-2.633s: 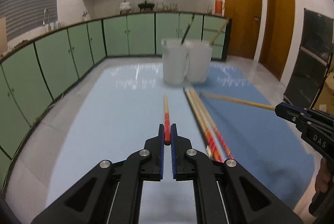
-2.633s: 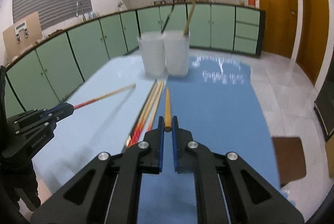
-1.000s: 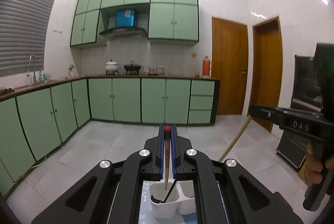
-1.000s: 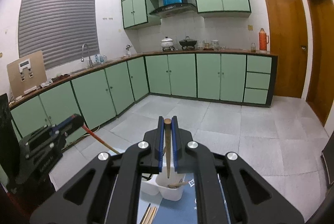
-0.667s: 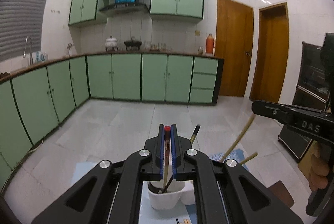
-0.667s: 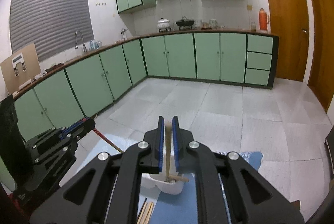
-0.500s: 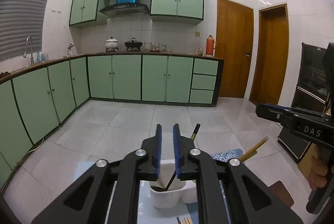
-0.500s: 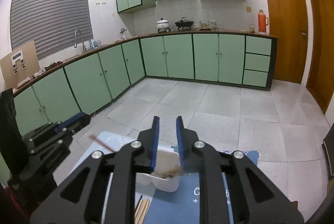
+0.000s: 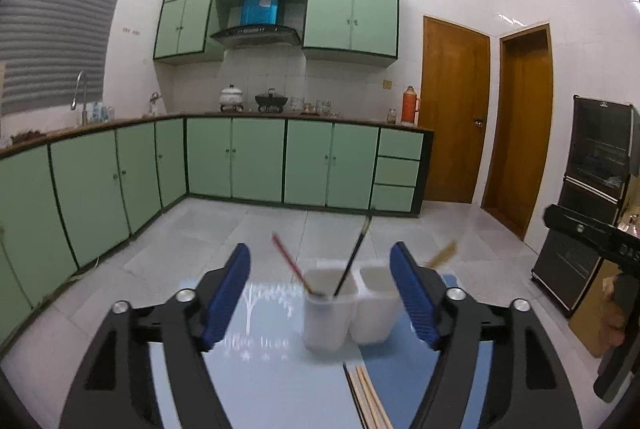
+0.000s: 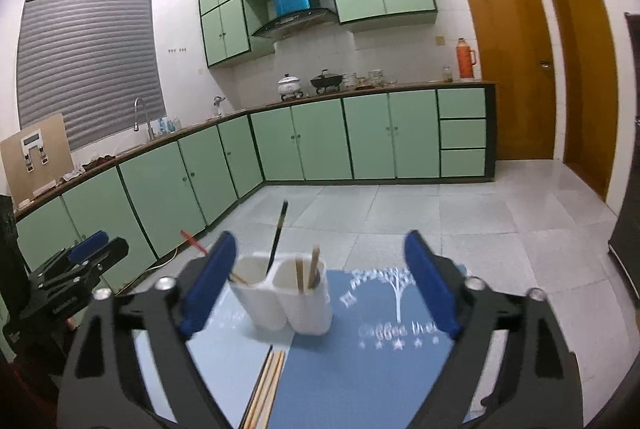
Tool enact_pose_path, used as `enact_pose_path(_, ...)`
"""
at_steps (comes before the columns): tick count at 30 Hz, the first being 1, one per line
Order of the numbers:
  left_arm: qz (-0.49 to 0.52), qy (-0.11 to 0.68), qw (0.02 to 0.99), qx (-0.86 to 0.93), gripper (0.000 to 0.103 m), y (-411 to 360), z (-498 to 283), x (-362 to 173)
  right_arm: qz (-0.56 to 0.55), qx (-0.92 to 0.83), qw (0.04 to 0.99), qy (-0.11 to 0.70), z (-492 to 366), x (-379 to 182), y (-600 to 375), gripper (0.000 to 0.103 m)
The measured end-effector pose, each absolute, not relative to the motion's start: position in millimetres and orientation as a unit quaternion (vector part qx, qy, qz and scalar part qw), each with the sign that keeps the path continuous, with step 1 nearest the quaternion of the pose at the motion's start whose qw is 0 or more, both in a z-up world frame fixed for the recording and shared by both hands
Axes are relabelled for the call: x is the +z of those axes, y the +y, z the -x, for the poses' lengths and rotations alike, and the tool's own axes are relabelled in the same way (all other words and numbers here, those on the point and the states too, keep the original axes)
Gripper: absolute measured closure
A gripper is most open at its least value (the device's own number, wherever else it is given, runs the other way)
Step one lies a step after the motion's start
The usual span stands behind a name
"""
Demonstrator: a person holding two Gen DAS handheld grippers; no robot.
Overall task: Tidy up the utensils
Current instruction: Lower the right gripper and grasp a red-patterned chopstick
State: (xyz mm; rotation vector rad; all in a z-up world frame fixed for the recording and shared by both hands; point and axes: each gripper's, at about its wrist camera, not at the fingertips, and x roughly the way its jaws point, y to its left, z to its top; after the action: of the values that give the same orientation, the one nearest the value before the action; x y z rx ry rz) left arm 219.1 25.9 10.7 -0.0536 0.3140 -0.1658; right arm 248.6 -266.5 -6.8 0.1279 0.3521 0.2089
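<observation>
Jaws of both grippers now stand wide apart and empty; half a second ago each was barely parted, just off its stick. Left gripper: red-tipped chopstick leans in the left cup, dead ahead between the jaws, beside a black one. Right gripper: two wooden chopsticks stand in the right cup. Both drops look done. More chopsticks lie loose on the counter, below the jaws, likely next.
</observation>
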Motion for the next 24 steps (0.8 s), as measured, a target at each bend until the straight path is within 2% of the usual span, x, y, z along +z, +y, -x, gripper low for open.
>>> enact_pose_path(4,0.034,0.173,0.981,-0.079,0.022,31,-195,-12,-0.076,0.091,0.976,0.185,-217,-33,-267,0.007)
enact_pose_path(14,0.017,0.240,0.968,-0.067,0.020,35,-151,-78,-0.096,0.077,0.962,0.243,-181,-95,-252,0.007)
enact_pose_path(24,-0.004,0.306,0.950,-0.057,0.020,37,-135,-127,-0.046,0.079,0.945,0.314,-152,-175,-208,0.008)
